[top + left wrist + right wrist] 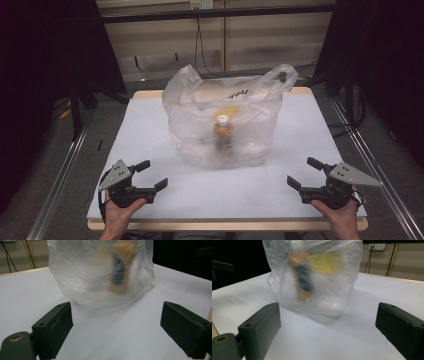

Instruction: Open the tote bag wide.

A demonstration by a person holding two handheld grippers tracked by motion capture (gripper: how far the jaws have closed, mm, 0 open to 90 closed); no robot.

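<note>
The left gripper (152, 176) sits at the near left of the white table (150, 130), jaws spread wide with nothing between them; the right gripper (304, 173) mirrors it at the near right, equally wide and empty; both stand well apart from the clear plastic bag (225, 125) at the table's middle; inside it a bottle (223, 131) stands upright, white-capped, its label blurred by the film; the yellow thing (324, 263) behind it is too hazy to name.

The bag (200, 107) is thin, crinkled, translucent plastic with a soft gloss; the table (150, 130) is smooth, matt white, wood-edged; the tongs (151, 174) look matt black.
</note>
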